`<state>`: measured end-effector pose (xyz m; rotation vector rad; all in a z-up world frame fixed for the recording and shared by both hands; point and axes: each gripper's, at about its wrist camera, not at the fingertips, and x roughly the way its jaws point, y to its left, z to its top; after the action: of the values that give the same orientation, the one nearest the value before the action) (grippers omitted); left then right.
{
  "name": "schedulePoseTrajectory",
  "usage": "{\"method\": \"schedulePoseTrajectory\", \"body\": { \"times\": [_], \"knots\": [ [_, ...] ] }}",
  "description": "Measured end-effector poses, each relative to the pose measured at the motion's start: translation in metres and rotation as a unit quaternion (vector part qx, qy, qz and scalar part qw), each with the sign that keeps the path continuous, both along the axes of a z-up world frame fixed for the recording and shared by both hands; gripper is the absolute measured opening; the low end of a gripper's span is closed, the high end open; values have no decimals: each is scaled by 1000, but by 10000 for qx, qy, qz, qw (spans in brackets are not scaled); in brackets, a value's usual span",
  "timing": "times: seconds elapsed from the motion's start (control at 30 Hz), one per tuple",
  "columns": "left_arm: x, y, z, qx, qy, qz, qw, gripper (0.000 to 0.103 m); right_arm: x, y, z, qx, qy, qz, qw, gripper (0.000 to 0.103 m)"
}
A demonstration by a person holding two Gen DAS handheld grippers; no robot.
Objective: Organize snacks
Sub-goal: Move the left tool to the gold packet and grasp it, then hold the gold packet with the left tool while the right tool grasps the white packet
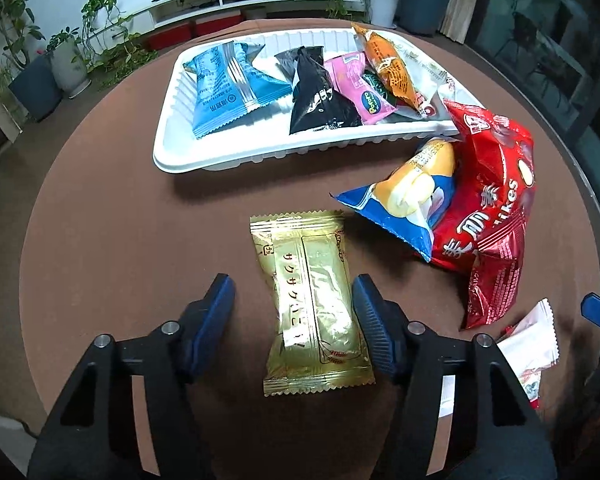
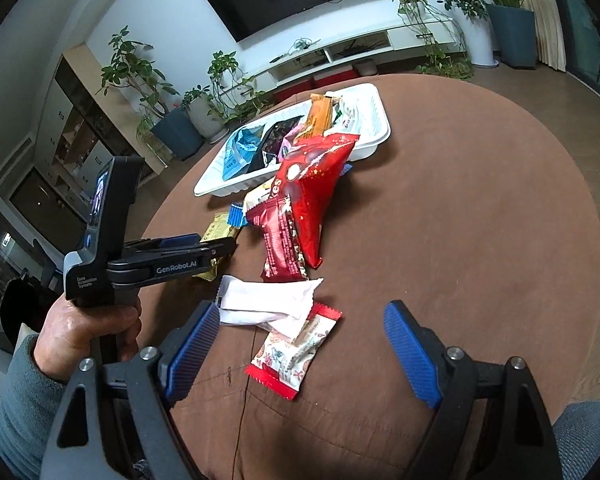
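A gold snack packet [image 1: 314,300] lies flat on the brown round table [image 1: 120,220]. My left gripper [image 1: 294,294] is open with a finger on each side of the packet, low over it. The gold packet also peeks out behind the left gripper in the right wrist view [image 2: 220,234]. A white tray [image 1: 204,160] at the back holds several snack packets. My right gripper [image 2: 298,330] is open and empty, above a white packet [image 2: 268,302] and a red-edged packet [image 2: 296,350].
A big red bag [image 1: 496,216] and a blue-and-yellow packet [image 1: 408,204] lie right of the gold packet, against the tray. The red bag [image 2: 312,188] also shows in the right wrist view. A TV stand and potted plants stand beyond the table.
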<state>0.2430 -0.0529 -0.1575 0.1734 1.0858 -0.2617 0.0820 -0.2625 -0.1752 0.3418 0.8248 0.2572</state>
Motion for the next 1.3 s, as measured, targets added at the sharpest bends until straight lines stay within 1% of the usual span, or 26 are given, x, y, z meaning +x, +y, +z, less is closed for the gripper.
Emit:
{"method": "schedulePoseTrajectory", "body": {
  "times": [0.03, 0.13, 0.17, 0.2, 0.27, 0.3, 0.53, 0.67, 0.77, 0.9, 0.97, 1.0, 1.03, 1.07, 1.1, 1.17, 1.23, 1.27, 1.3],
  "knots": [
    [2, 0, 0, -15, 5, 11, 10000, 60, 0, 0, 0, 2, 9, 5, 10000, 86],
    [2, -1, -1, -55, 4, -2, 10000, 56, -1, 1, -1, -1, 30, 17, 10000, 86],
    [3, -2, -1, -63, 0, -11, 10000, 51, 0, 2, -1, -1, 33, 21, 10000, 86],
    [4, -3, -1, -67, -22, -15, 10000, 43, 0, 2, -1, -8, 38, 28, 10000, 86],
    [4, -3, 0, -76, -36, -16, 10000, 33, 0, 2, -2, -29, 40, 28, 10000, 86],
    [4, -3, 0, -89, -39, -19, 10000, 32, 0, 2, -2, -32, 41, 27, 10000, 86],
    [-6, 7, -1, -265, -40, -1, 9996, 29, 3, 1, -2, -10, 39, -6, 10000, 86],
    [-16, 18, 0, -414, -36, 62, 9991, 29, 7, 1, 3, -38, 7, 18, 10000, 86],
    [-25, 28, 0, -550, -19, 118, 9984, 29, 8, 6, 7, -195, -42, 197, 9996, 86],
    [-40, 40, 0, -726, -13, 189, 9972, 29, 17, 15, 13, -619, -92, 543, 9966, 85],
    [-49, 45, 0, -787, -18, 204, 9967, 29, 22, 16, 17, -721, -41, 647, 9953, 81],
    [-54, 46, 0, -831, -15, 194, 9964, 29, 24, 20, 19, -738, -49, 806, 9940, 80],
    [-58, 47, 0, -852, -15, 188, 9962, 29, 24, 26, 21, -818, -73, 1015, 9914, 80],
    [-63, 47, -1, -871, -16, 177, 9960, 29, 22, 35, 23, -999, -112, 1288, 9866, 80],
    [-68, 47, -1, -893, -18, 177, 9958, 29, 21, 47, 24, -1247, -130, 1618, 9788, 80],
    [-78, 49, -1, -962, -24, 185, 9952, 29, 23, 70, 20, -1664, -12, 2280, 9593, 79],
    [-85, 49, -2, -1010, -34, 204, 9947, 29, 27, 85, 14, -1990, 22, 2717, 9416, 75],
    [-89, 50, -2, -1030, -36, 205, 9945, 29, 32, 90, 10, -2135, 96, 2858, 9342, 74],
    [-94, 50, -2, -1049, -34, 196, 9943, 29, 38, 94, 7, -2235, 153, 2927, 9296, 70]
  ]
}}
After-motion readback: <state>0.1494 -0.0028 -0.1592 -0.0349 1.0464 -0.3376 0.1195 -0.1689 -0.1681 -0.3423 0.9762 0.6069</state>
